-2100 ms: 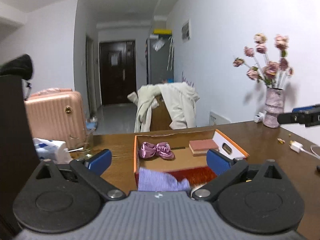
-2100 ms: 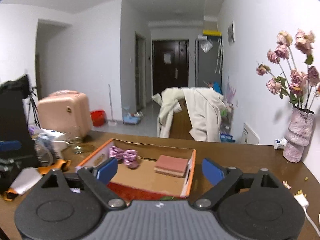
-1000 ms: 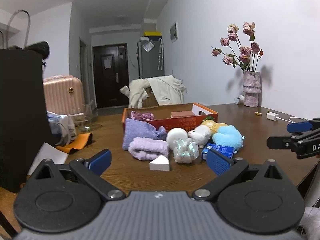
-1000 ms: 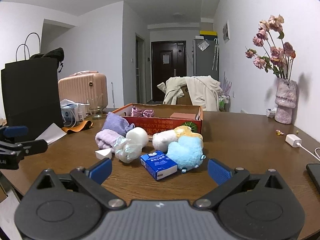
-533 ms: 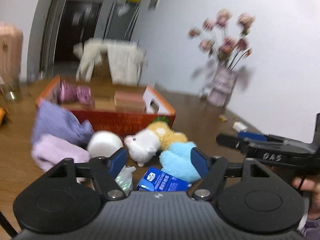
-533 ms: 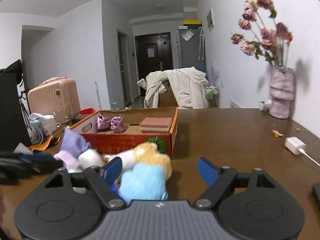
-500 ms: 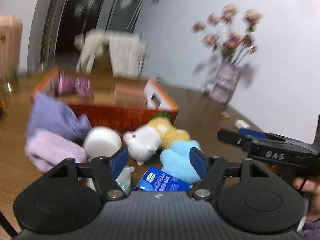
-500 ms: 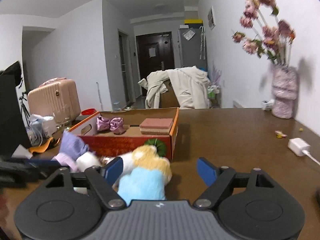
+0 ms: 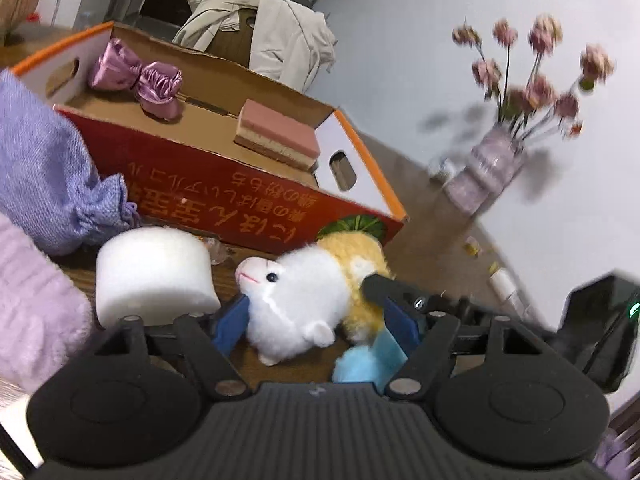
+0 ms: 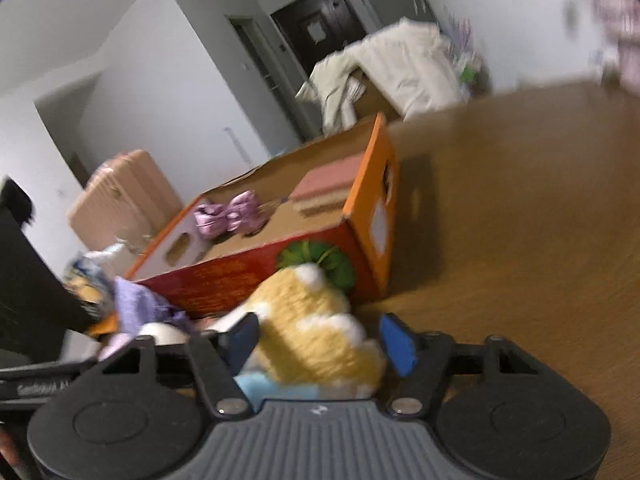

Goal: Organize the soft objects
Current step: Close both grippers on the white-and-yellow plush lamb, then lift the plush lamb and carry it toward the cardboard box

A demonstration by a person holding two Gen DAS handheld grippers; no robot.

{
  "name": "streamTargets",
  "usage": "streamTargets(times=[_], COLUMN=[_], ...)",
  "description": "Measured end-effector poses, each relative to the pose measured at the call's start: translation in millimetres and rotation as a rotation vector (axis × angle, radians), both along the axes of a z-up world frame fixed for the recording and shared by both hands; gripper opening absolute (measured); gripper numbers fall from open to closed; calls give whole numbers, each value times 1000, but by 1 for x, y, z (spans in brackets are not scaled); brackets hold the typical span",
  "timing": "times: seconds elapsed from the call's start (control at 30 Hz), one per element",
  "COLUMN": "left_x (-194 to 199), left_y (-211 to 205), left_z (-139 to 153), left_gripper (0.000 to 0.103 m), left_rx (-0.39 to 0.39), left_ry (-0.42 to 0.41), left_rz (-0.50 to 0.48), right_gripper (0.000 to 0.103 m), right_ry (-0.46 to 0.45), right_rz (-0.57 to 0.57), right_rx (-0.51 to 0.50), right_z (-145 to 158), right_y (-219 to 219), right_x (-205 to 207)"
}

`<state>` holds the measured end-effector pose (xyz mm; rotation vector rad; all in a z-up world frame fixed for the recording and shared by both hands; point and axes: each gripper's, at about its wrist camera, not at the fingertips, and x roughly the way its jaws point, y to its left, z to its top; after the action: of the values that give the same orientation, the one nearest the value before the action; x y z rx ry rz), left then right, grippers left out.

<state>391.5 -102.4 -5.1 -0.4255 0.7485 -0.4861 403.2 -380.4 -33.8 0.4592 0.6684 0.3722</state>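
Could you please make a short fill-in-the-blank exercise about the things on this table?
1. The pink sponge lies inside the ____ box.
2. The satin bow in the box is ____ in colour.
3. The white and yellow plush toy lies ____ the box, on the table.
4. The flowers stand in a ____.

Missing words: cardboard; purple; outside; vase

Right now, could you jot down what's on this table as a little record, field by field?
Surface: brown wooden table
Container: red and orange cardboard box, open top
Inside box: purple satin bow; pink sponge block
In front of box: white and yellow plush animal; white foam cylinder; lilac drawstring pouch; pale blue fluffy toy
Left tongs: opening, plush animal between them
Right tongs: closing, same plush animal between them
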Motion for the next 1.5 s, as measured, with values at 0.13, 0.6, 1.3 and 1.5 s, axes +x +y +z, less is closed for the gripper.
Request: streamTargets(times=[0.13,0.6,1.3,1.5], left_x=[0,-136,-154,-138], left_y=[3,60,86,90], left_z=[7,70,-2,11], left_gripper=[71,67,65,85], left_rx=[-50,-88,2,-38], left_ry=[-12,-197,-64,-105], left_rz=[17,-14,66,18], right_gripper=[41,40,54,56], right_ry=[-58,-233,-72,-62], right_rz=[-2,42,163,304], right_rx=[-26,-62,-131,-98], right_z=[15,83,19,21], right_y=[6,59,138,161], right_x=[-8,-148,-242,-250])
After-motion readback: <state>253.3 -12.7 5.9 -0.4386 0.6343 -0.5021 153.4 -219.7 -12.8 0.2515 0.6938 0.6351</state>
